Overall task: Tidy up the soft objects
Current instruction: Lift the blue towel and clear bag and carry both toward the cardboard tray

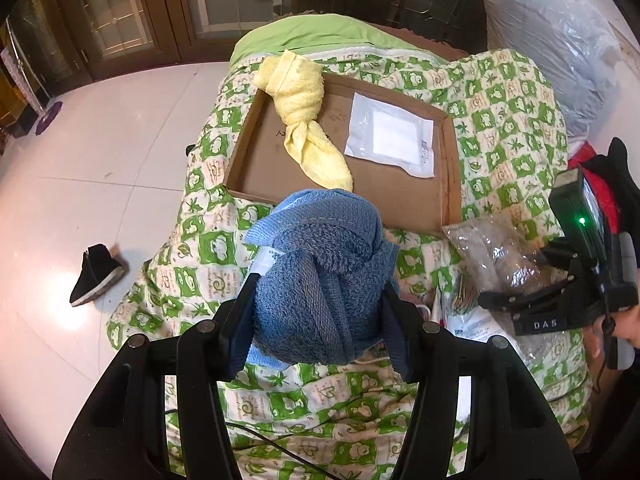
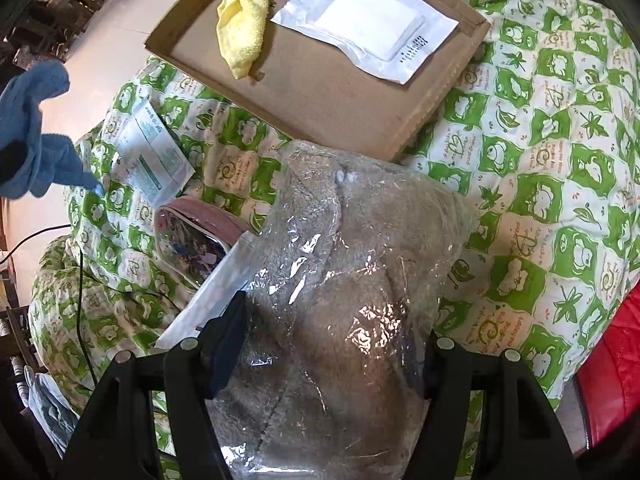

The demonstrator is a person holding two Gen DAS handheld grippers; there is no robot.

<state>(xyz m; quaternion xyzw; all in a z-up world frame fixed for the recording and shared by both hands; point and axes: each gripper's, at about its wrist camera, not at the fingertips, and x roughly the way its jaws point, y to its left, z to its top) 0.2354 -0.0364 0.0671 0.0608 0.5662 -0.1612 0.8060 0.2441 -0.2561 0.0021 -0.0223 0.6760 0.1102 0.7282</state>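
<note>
My left gripper [image 1: 316, 304] is shut on a knotted blue towel [image 1: 320, 264], which hangs above the green-patterned quilt [image 1: 504, 112]; the blue towel [image 2: 32, 132] also shows at the left edge of the right wrist view. Beyond it lies a shallow cardboard tray [image 1: 400, 196] holding a knotted yellow towel [image 1: 304, 120] and a flat white packet [image 1: 390, 134]. My right gripper [image 2: 332, 312] is shut on a grey plush item sealed in clear plastic [image 2: 352, 280], just short of the cardboard tray [image 2: 340, 92]. The right gripper [image 1: 560, 280] appears at the right of the left wrist view.
A printed sachet [image 2: 154, 148] and a pink-rimmed pouch [image 2: 196, 236] lie on the quilt left of the plush bag. A black shoe [image 1: 96, 276] sits on the white floor. A big plastic sack [image 1: 560, 48] stands at the far right, red fabric [image 2: 612, 368] at the near right.
</note>
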